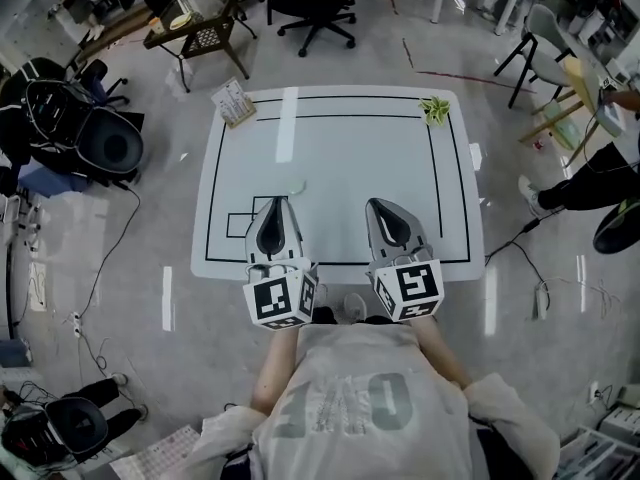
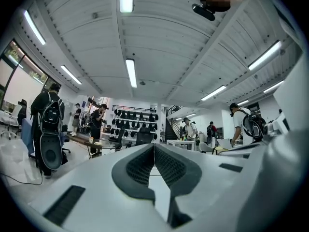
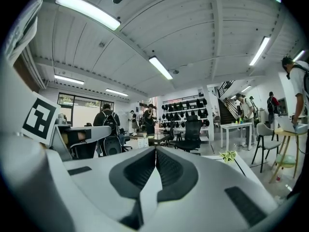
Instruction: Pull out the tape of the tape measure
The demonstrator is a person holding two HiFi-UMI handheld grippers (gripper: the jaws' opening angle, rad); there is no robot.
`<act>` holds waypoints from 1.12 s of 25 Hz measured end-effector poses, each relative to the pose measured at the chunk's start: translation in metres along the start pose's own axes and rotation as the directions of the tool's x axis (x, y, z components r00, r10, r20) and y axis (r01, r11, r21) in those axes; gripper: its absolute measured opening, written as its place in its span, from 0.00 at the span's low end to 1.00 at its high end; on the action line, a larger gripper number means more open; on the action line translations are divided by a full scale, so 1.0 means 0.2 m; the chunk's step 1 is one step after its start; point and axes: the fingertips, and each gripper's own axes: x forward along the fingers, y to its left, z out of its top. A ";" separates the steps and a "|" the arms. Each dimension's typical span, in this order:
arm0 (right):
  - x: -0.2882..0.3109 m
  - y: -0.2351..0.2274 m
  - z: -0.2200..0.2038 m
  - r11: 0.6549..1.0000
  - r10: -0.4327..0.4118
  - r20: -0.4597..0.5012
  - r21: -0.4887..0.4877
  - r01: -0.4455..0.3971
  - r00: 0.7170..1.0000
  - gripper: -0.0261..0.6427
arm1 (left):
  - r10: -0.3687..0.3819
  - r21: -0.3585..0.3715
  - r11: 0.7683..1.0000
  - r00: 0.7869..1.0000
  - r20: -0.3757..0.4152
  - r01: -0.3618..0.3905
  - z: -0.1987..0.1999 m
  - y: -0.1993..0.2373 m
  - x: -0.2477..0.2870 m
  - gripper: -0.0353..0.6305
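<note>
A small pale round thing [image 1: 297, 184], which may be the tape measure, lies on the white table [image 1: 340, 148] just beyond my left gripper [image 1: 277, 204]. That gripper hovers over the table's near left part, jaws shut and empty. My right gripper [image 1: 380, 206] hangs level with it over the near right part, also shut with nothing in it. In the left gripper view the gripper [image 2: 154, 147] points out across the room and the round thing is hidden. The right gripper view shows the right gripper [image 3: 155, 150] closed, aimed over the table's far edge.
A green folded-paper piece [image 1: 434, 109] [image 3: 229, 155] sits at the table's far right corner, and a card stand [image 1: 233, 102] at the far left corner. Black lines mark the tabletop. Office chairs [image 1: 318, 8], a side table [image 1: 200, 23] and a person's legs [image 1: 585, 183] surround the table.
</note>
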 end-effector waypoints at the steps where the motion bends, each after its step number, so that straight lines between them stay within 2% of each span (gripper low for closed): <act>1: 0.02 -0.01 -0.01 1.000 -0.006 0.000 0.000 0.006 1.000 0.08 | -0.003 0.004 1.000 1.000 0.000 0.003 -0.01 0.01 0.01 0.09; 12: 0.22 0.02 -0.05 0.998 -0.055 -0.033 0.042 0.057 0.998 0.08 | -0.008 -0.008 1.000 1.000 -0.012 0.008 -0.06 0.24 0.13 0.09; 16: 0.26 0.03 -0.06 0.997 -0.060 -0.042 0.042 0.062 0.997 0.08 | -0.079 -0.009 0.997 0.996 -0.033 0.078 -0.08 0.25 0.19 0.10; 17: 0.27 0.03 -0.07 0.997 -0.063 -0.047 0.044 0.065 0.997 0.08 | -0.101 -0.010 0.995 0.994 -0.050 0.101 -0.11 0.25 0.21 0.13; 18: 0.28 0.04 -0.07 0.997 -0.065 -0.051 0.045 0.067 0.997 0.08 | -0.122 -0.015 0.992 0.990 -0.068 0.121 -0.13 0.25 0.23 0.23; 20: 0.29 0.04 -0.08 0.996 -0.071 -0.058 0.046 0.073 0.996 0.08 | -0.153 -0.027 0.988 0.982 -0.111 0.151 -0.19 0.26 0.28 0.35; 23: 0.30 0.03 -0.09 0.995 -0.087 -0.067 0.050 0.090 0.994 0.08 | -0.174 -0.027 0.985 0.964 -0.203 0.172 -0.32 0.28 0.34 0.43; 28: 0.30 0.01 -0.11 0.990 -0.120 -0.089 0.061 0.126 0.989 0.08 | -0.215 0.007 0.972 0.900 -0.379 0.235 -0.63 0.29 0.43 0.49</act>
